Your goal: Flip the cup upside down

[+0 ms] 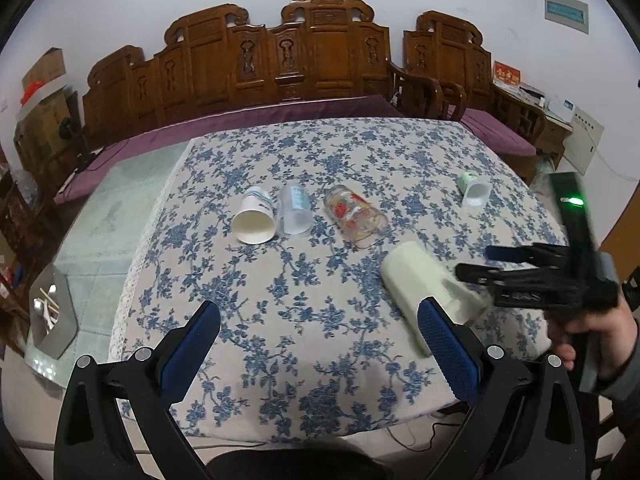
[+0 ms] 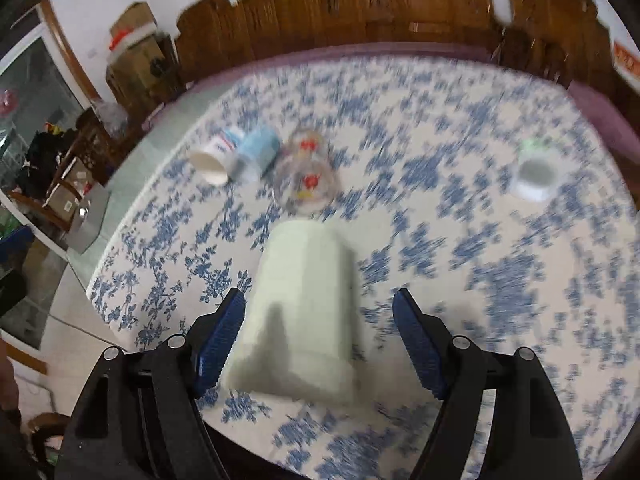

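On the blue-flowered tablecloth point(image 1: 304, 320), seen from the left wrist, a pale green cup point(image 1: 430, 284) lies on its side near the right edge, with the right gripper point(image 1: 476, 260) reaching in from the right so its black fingers sit at the cup's far end. The left gripper point(image 1: 320, 344) hangs above the near part of the cloth, its blue pads spread wide with nothing between them. Farther back lie a white paper cup point(image 1: 256, 222), a frosted plastic cup point(image 1: 295, 212), and a clear glass with red print point(image 1: 354, 216), all on their sides, and a small white-and-green cup point(image 1: 474, 190) well apart to the right. From the right wrist, though blurred, the pale green cup point(image 2: 304, 312) lies between the spread blue fingers of the right gripper point(image 2: 320, 340); the left pad is at the cup's side, the right one apart from it.
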Demonstrator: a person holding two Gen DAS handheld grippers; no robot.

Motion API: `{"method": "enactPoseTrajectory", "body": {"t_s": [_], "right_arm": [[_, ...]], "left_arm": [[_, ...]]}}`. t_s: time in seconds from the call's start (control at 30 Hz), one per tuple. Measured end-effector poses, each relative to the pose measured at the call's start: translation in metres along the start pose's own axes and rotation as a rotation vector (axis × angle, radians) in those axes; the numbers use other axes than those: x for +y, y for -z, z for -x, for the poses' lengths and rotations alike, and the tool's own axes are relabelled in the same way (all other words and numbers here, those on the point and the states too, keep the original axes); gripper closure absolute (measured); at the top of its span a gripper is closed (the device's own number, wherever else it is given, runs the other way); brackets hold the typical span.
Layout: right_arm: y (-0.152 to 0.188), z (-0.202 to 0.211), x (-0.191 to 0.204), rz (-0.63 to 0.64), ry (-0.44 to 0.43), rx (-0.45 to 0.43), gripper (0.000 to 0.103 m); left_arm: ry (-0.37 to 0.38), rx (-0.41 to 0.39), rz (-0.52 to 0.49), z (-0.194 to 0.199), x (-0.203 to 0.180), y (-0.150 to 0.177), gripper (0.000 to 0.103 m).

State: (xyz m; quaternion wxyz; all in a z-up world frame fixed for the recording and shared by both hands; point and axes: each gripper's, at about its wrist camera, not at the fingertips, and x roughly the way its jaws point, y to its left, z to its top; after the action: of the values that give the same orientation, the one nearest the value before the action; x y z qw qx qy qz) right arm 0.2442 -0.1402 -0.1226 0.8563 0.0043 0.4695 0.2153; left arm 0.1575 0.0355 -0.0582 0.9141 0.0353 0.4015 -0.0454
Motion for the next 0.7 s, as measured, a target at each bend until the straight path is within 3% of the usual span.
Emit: {"method": "enactPoseTrajectory", "body": {"t_s": [0.27, 0.37, 0.57, 0.7], "right_arm": [[0.033, 0.079, -0.011, 0.056, 0.047, -0.179, 0.024], [0.045, 0.093, -0.014, 0.064, 0.036, -0.188, 0.013], [0.065, 0.104, -0.027, 0.055, 0.039, -0.204, 0.006], [0.074, 0.103, -0.044, 0.029, 0.047, -0.204, 0.005]], "left_arm": [[-0.014, 0.005, -0.038, -0.001, -0.034, -0.008, 0.008], [-0.001, 0.029, -0.032, -0.012, -0.044, -0.015, 0.008], [0.042, 0.117, -0.027, -0.049, -0.064, -0.025, 0.019], [0.068, 0.197, -0.001, -0.084, -0.076, -0.032, 0.021]]}}
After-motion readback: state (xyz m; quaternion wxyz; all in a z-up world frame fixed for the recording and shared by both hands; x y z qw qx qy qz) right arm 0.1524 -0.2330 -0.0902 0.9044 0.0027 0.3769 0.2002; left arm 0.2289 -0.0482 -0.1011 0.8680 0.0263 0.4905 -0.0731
